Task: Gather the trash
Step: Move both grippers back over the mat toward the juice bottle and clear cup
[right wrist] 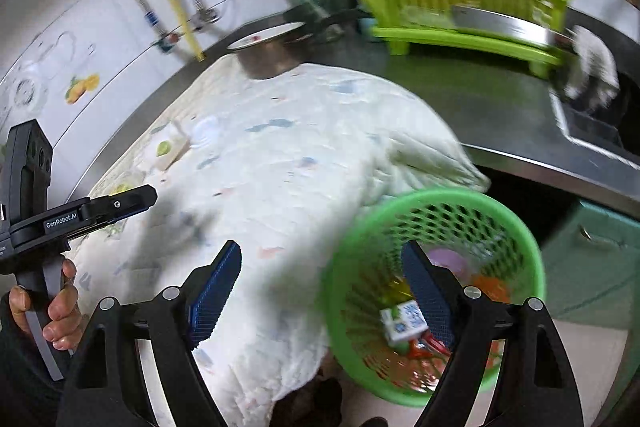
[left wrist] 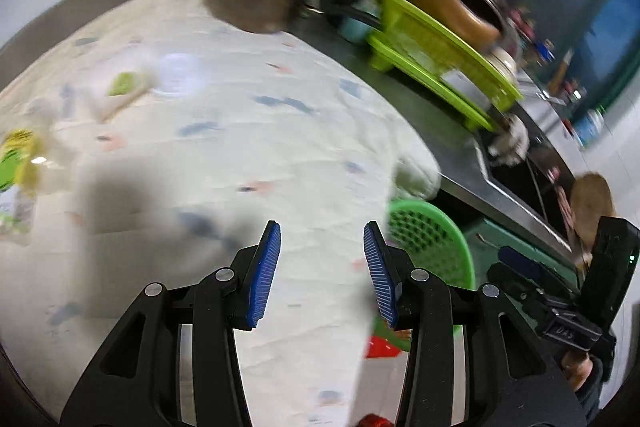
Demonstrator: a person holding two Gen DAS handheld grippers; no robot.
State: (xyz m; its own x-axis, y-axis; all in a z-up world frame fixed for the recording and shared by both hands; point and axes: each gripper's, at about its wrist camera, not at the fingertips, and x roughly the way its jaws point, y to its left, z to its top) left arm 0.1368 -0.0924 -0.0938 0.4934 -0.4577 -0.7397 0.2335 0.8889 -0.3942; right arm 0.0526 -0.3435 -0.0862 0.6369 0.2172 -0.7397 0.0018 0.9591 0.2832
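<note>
A green mesh trash basket stands on the floor beside the cloth-covered counter; it holds several wrappers and a small white and blue carton. It also shows in the left wrist view. My right gripper is open and empty above the basket's left rim. My left gripper is open and empty over the cloth. Trash lies on the cloth at the far left: a small box with a green mark, a white lid and yellow-green wrappers. The box shows in the right wrist view too.
A metal pot stands at the cloth's far edge. A lime dish rack with a pan and bowls stands to the right, then a sink with a white rag. A green cabinet is below the counter.
</note>
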